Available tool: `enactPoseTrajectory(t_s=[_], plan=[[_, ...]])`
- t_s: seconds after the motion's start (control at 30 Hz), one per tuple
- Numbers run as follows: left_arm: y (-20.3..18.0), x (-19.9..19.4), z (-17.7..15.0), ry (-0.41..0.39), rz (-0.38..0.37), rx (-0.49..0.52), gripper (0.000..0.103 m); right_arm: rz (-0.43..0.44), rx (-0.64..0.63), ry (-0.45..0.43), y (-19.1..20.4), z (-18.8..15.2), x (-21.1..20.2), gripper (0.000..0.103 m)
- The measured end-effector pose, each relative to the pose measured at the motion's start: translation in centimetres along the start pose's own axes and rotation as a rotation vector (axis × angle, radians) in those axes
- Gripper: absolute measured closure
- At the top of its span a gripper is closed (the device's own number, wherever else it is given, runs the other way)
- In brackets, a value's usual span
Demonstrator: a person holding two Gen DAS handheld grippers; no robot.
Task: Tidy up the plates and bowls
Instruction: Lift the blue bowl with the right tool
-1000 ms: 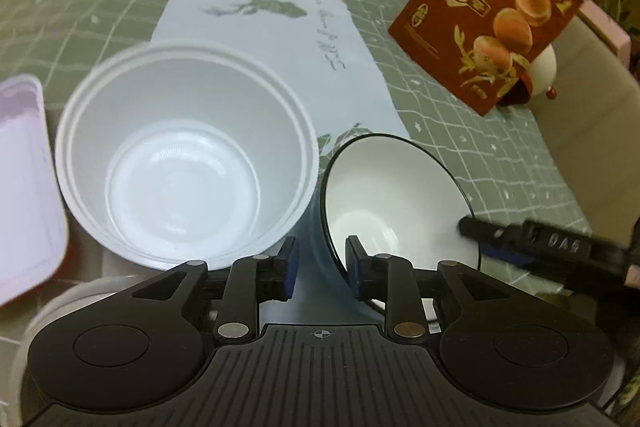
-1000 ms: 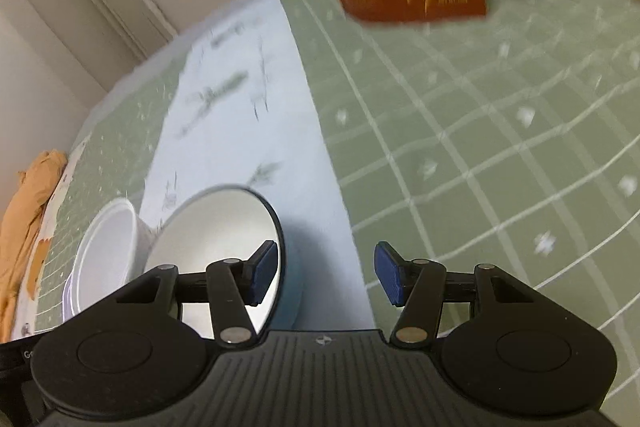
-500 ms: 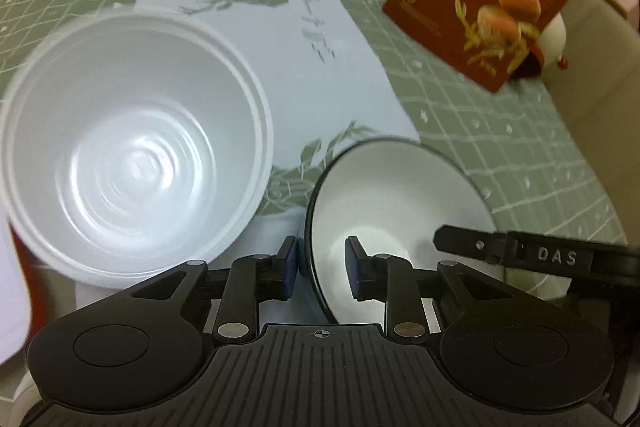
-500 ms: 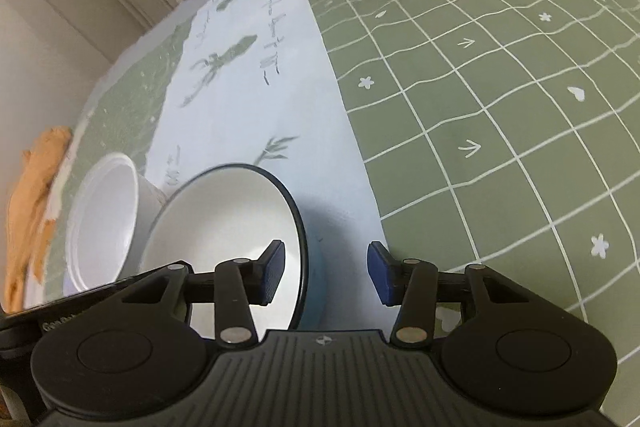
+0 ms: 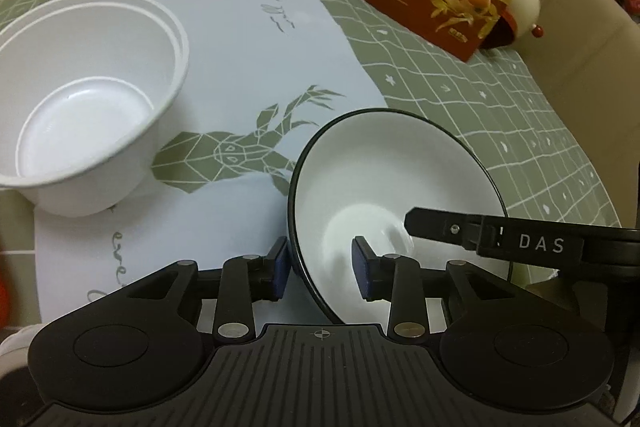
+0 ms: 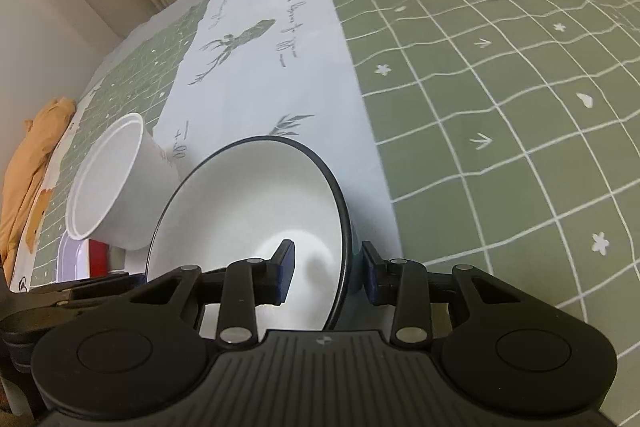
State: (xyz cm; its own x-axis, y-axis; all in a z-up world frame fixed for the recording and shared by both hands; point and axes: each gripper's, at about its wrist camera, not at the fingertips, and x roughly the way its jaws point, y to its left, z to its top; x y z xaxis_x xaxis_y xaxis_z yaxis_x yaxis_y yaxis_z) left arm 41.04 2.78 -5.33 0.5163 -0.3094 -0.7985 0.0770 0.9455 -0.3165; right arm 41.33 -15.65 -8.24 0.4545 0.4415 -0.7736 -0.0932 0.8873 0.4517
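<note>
Two grippers straddle the dark-rimmed bowl (image 5: pixel 394 183). The right gripper (image 6: pixel 326 273) has just closed, fingers clamped on its rim. The left gripper (image 5: pixel 320 269) has just opened, fingers apart around the opposite rim.

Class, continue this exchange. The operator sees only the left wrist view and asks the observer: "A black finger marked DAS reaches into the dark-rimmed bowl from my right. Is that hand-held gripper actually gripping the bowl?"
Observer: Yes. The right hand-held gripper has just been closing, and it now clamps the dark-rimmed bowl with one pad inside and the other outside its wall.
Operator: What lies past the white plastic bowl, off my left edge?
Observer: A crumpled orange cloth, further out on that side.
Operator: Anything right next to that white bowl?
Observer: The corner of a pale tray shows just below it in the right wrist view.
</note>
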Motion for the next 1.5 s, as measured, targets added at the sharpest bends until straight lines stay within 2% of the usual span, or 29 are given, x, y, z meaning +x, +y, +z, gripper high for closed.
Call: enactPoseTrajectory(t_s=[0.17, 0.27, 0.43, 0.63, 0.87, 1.03, 1.5], plan=[[0.2, 0.2, 0.3, -0.012, -0.005, -0.002, 0.068, 0.011, 0.019, 0.01, -0.6, 0.2, 0.4, 0.067], [0.6, 0.6, 0.4, -0.005, -0.012, -0.012, 0.073, 0.005, 0.017, 0.012, -0.4, 0.3, 0.6, 0.067], [0.8, 1.0, 0.4, 0.012, -0.028, -0.016, 0.073, -0.019, 0.022, 0.047, -0.1, 0.2, 1.7, 0.067], [1.0, 1.1, 0.5, 0.013, -0.034, -0.023, 0.073, -0.054, 0.01, 0.042, 0.4, 0.2, 1.9, 0.066], [0.6, 0.8, 0.5, 0.016, 0.004, 0.011, 0.074, -0.039, 0.003, 0.029, 0.6, 0.1, 1.7, 0.065], [1.4, 0.8, 0.7, 0.012, 0.024, -0.006, 0.076, -0.016, -0.018, 0.042, 1.3, -0.1, 1.8, 0.065], [1.9, 1.5, 0.9, 0.029, -0.029, -0.042, 0.075, -0.059, -0.025, 0.055, 1.7, -0.3, 2.5, 0.064]])
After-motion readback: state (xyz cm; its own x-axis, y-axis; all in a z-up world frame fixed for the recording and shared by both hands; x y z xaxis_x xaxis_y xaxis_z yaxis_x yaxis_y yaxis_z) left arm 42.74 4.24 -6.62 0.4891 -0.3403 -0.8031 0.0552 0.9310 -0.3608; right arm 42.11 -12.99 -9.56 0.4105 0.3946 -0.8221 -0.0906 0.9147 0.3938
